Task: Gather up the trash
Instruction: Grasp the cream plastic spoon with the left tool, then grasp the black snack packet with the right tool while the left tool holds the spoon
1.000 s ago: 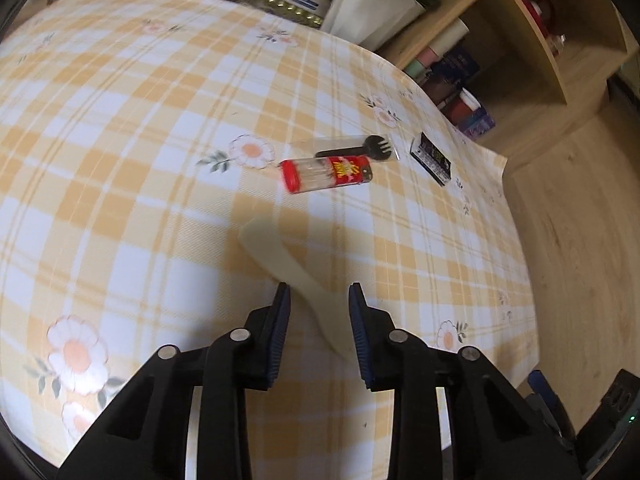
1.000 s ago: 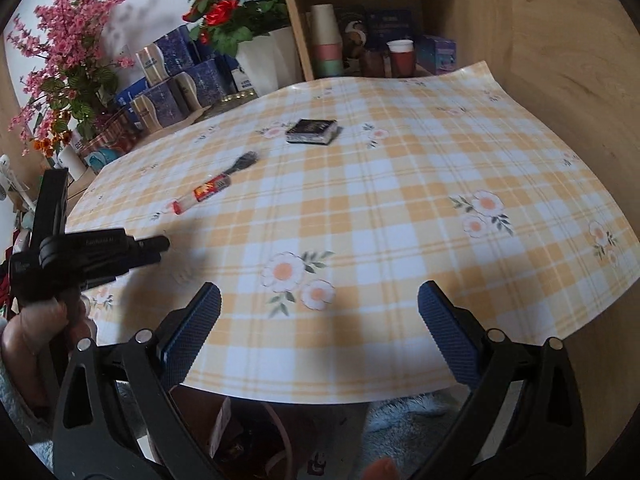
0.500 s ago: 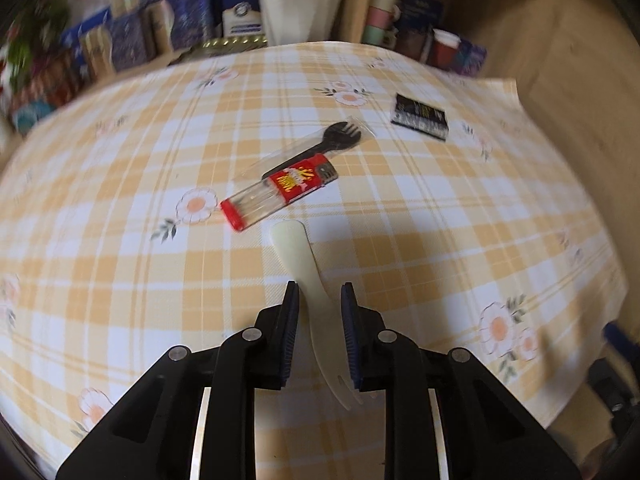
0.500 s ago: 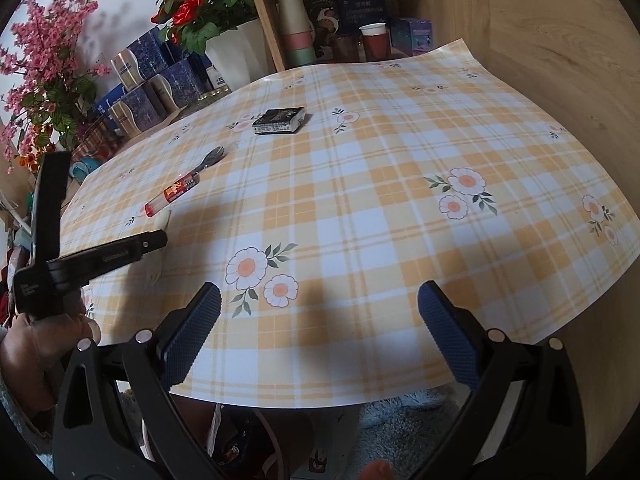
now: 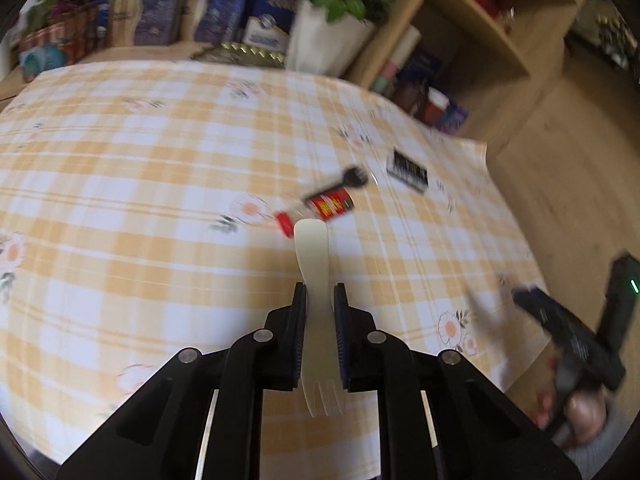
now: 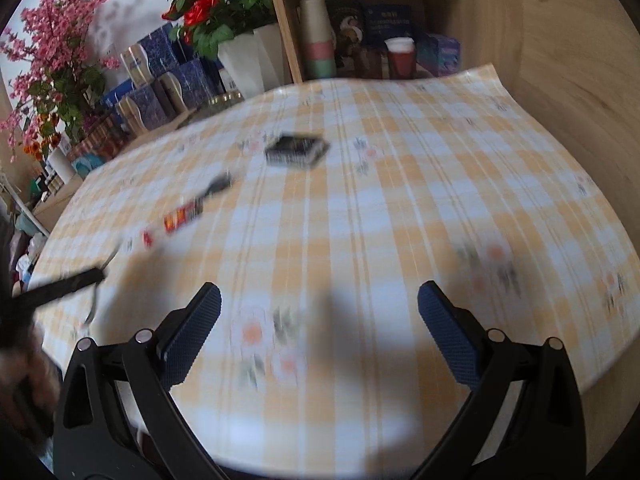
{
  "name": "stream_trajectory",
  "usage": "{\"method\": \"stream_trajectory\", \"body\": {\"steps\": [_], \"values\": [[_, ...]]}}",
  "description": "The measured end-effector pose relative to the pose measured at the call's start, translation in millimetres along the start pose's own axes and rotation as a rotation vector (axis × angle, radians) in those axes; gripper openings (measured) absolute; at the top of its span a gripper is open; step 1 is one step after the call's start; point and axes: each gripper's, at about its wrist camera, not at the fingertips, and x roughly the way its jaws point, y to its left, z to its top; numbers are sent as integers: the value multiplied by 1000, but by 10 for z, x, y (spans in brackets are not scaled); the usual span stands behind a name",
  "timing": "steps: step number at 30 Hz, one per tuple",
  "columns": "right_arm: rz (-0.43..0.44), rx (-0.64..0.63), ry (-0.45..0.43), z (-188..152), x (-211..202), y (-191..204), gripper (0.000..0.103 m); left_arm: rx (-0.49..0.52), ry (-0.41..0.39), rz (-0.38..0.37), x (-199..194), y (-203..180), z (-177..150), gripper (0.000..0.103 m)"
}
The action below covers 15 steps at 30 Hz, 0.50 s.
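Observation:
A cream plastic fork (image 5: 312, 264) stands between the pads of my left gripper (image 5: 320, 304), handle forward, tines back toward the camera. The jaws are closing and grip it, and it is lifted off the checked tablecloth (image 5: 120, 200). Beyond it lie a clear tube with a red label (image 5: 326, 208), a black plastic fork (image 5: 352, 178) and a small black packet (image 5: 408, 170). My right gripper (image 6: 320, 320) hangs wide open over the near part of the table with nothing between its fingers. From the right wrist view the tube (image 6: 180, 216) and the packet (image 6: 298, 150) lie farther off.
Red flowers in a white vase (image 6: 240, 60), blue boxes (image 6: 160, 76) and pink blossoms (image 6: 48, 60) line the table's far side. A wooden shelf (image 6: 360, 52) holds stacked cups and boxes. A hand holds the right gripper (image 5: 560, 320) past the table's right edge.
My left gripper's jaws narrowed onto the cream fork and raised it off the cloth. The right gripper moved in over the table, still wide open.

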Motion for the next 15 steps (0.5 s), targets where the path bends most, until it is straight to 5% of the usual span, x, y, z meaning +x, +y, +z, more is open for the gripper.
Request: {"method": "stream_trajectory", "body": {"steps": [6,15], "values": [[1,93,-41,685,569,85,97,-50,-74,7,-313,214,-13,14],[-189,74,81,1305,1723,453,97,-63,-103,51,-519,522,-111,14]]}}
